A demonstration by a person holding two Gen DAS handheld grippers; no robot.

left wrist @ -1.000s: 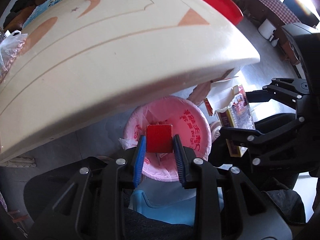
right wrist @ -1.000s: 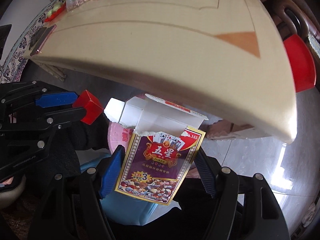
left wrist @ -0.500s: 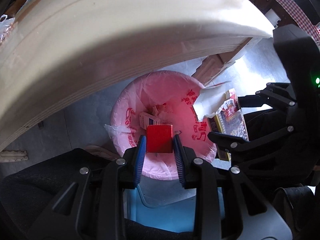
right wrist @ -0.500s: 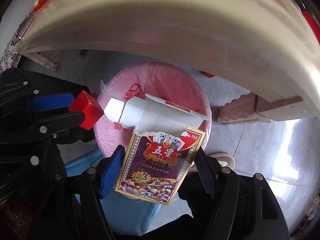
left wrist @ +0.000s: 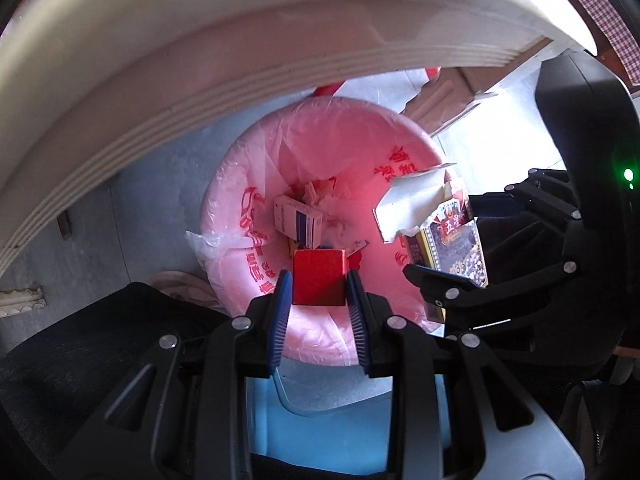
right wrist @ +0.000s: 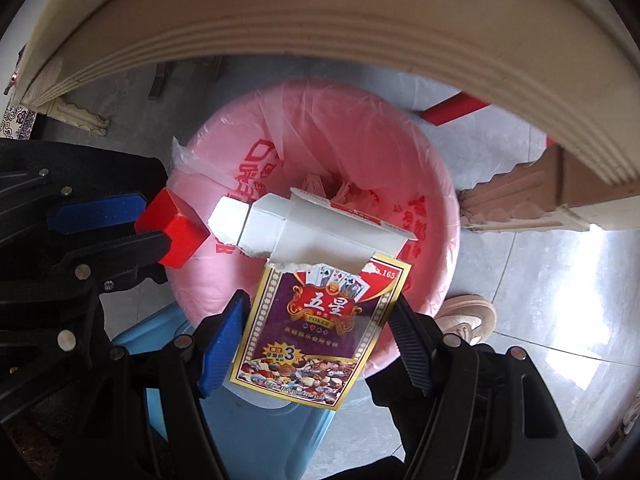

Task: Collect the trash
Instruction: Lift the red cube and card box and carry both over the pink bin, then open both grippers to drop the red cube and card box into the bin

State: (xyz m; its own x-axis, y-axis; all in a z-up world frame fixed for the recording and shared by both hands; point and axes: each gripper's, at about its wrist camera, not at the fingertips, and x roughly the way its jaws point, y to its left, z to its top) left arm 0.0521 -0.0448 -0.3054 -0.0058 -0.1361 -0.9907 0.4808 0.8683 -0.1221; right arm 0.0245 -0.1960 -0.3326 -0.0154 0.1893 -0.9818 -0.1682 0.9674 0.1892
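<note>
The left gripper (left wrist: 319, 304) is clamped on a small red box (left wrist: 319, 277), its blue pads pressed to the box's two sides, and it points down over the near half of a bin lined with a pink bag (left wrist: 240, 184); the right gripper (right wrist: 318, 332) is clamped across a torn playing-card box (right wrist: 320, 320) whose white flap (right wrist: 304, 232) juts ahead of the fingertips over the bin's middle; seen from the left gripper, the card box (left wrist: 448, 240) hangs just to its right, over the bin's right rim, while from the right gripper the red box (right wrist: 174, 234) sits off to its left, near the rim on that side; below both tongs the bin already holds a small white and blue carton (left wrist: 298, 220) and some crumpled paper; both pieces look ready to be let go, but the risks are plain: the card box is held close to the rim, so it may catch the edge and tip out onto the grey floor (right wrist: 540, 300); its loose flap may snag on the bag; the table edge (left wrist: 280, 60) hangs close above and ahead of both tongs and could be knocked on the way back up; a shoe (right wrist: 466, 318) stands just beyond the right gripper's right finger, where a stray box could land
</note>
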